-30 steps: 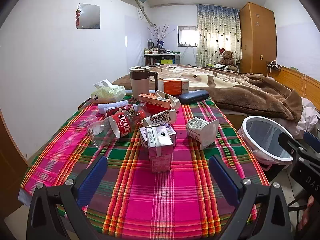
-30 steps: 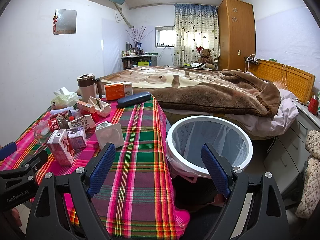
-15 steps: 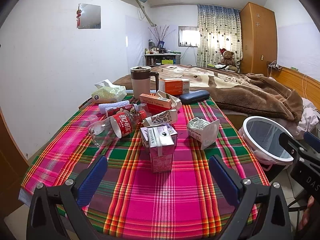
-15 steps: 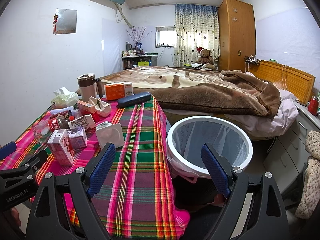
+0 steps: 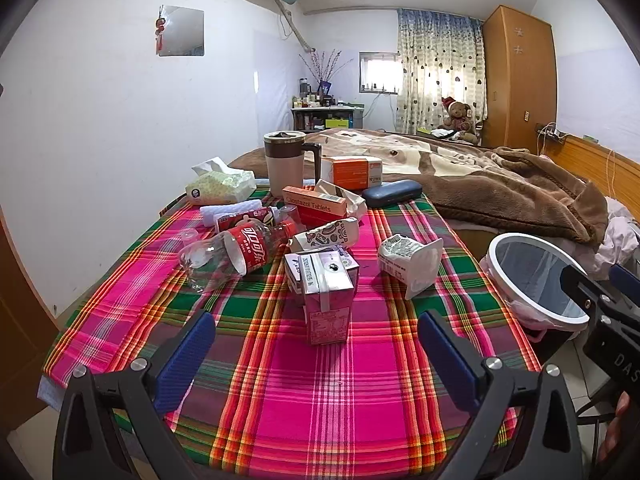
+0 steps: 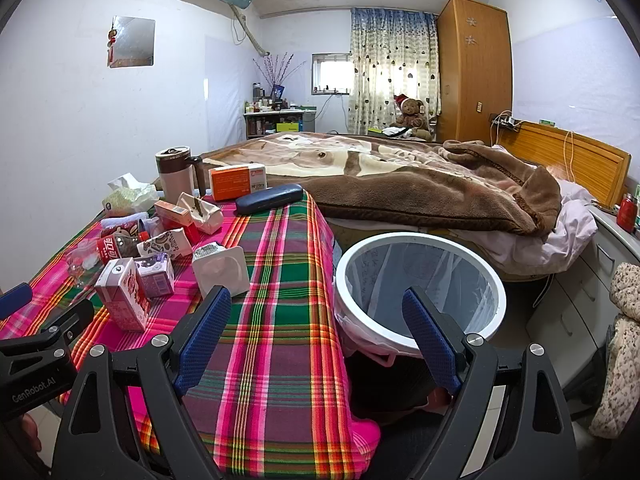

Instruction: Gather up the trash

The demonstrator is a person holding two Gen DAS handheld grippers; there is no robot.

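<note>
Trash lies on a plaid tablecloth (image 5: 304, 400): a pink drink carton (image 5: 326, 304) upright in front, an empty cola bottle (image 5: 236, 252) on its side, a white yogurt cup (image 5: 408, 260) tipped over, a patterned carton (image 5: 326, 236) and a medicine box (image 5: 316, 206). A white-rimmed trash bin (image 6: 420, 284) with a liner stands right of the table. My left gripper (image 5: 316, 352) is open and empty, just short of the pink carton. My right gripper (image 6: 316, 332) is open and empty, over the table's right edge beside the bin.
A mug (image 5: 286, 162), tissue pack (image 5: 220, 188), orange box (image 5: 352, 172) and glasses case (image 5: 392, 192) sit at the table's far end. A bed with a brown blanket (image 6: 420, 188) lies behind. A drawer cabinet (image 6: 592, 280) stands at right.
The left gripper has drifted slightly back and up; the trash sits a bit lower in its view. The right gripper has barely moved. Both stay open.
</note>
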